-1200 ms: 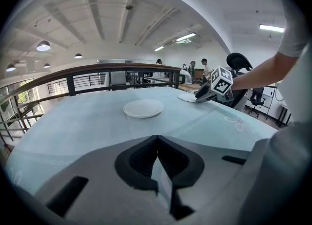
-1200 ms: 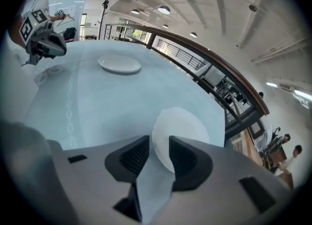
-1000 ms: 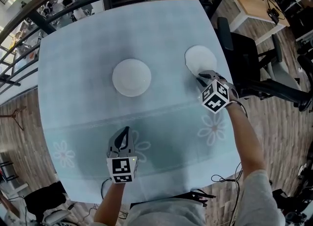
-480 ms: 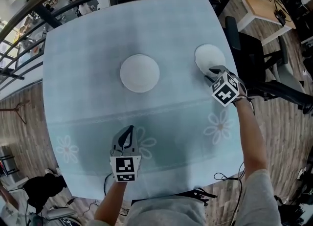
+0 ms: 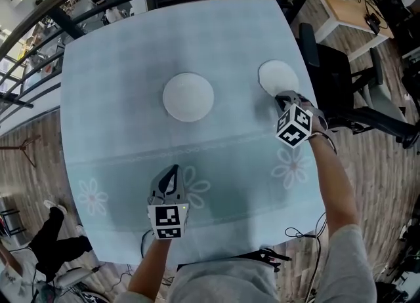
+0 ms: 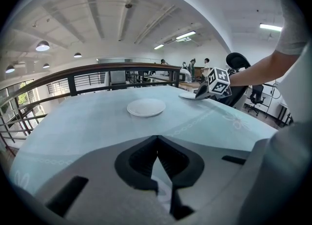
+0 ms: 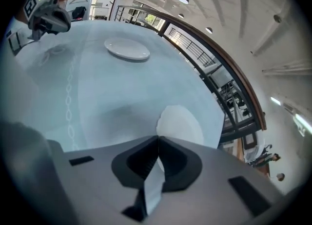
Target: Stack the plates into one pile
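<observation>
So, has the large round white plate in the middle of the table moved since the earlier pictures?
No. The large round white plate sits equally far above the tablecloth's chain-pattern stripe; only the camera shifted.

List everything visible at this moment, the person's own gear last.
Table: one, pale blue flower-print cloth, fills the middle.
Plates: two, white; centre plate mid-table, right plate near the right edge.
Office chair: one, black, right of the table.
Railing: one, dark, beyond the far edge.
Desk: one, wooden, top right.
Grippers: two, grey; left gripper over the near side, shut and empty; right gripper has just closed its jaws on the right plate's near rim.
</observation>
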### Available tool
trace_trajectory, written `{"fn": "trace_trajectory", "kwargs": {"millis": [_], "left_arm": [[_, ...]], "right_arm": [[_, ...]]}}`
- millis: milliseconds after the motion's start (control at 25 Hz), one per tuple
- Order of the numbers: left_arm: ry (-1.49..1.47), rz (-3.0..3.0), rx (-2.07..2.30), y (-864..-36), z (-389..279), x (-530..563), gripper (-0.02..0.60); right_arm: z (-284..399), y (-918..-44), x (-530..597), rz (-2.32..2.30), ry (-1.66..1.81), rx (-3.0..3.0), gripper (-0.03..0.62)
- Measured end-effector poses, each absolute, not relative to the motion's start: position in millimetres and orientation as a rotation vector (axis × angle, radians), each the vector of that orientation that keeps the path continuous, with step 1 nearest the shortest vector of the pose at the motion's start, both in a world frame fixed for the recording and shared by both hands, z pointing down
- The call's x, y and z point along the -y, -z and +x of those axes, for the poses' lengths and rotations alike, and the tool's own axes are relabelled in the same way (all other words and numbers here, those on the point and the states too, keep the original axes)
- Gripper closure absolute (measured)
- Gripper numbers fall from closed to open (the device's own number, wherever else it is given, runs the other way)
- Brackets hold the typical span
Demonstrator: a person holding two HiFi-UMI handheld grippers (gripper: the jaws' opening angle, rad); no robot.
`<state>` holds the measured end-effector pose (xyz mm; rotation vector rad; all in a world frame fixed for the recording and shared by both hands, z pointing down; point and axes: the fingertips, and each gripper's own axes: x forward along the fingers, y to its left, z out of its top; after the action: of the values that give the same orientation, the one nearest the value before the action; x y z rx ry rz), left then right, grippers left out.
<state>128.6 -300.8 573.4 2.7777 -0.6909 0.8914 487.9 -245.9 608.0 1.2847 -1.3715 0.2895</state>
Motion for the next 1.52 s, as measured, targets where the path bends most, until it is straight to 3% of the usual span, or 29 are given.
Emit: {"fn": "trace_trajectory", "kwargs": {"millis": [520, 960, 1520], "left_arm": [[-0.79, 2.817, 0.717, -542, 107, 296, 0.563], [-0.748, 2.861, 0.743, -509, 54, 286, 0.563], [-0.815, 2.763, 0.907, -520, -24, 294, 0.563]], "right_arm": [[450, -538, 235, 1.369, -0.128, 1.337, 0.568], [377, -475, 255, 1.393, 0.023, 1.357, 0.568], [283, -519, 337, 1.29, 0.115, 1.49, 0.568]]}}
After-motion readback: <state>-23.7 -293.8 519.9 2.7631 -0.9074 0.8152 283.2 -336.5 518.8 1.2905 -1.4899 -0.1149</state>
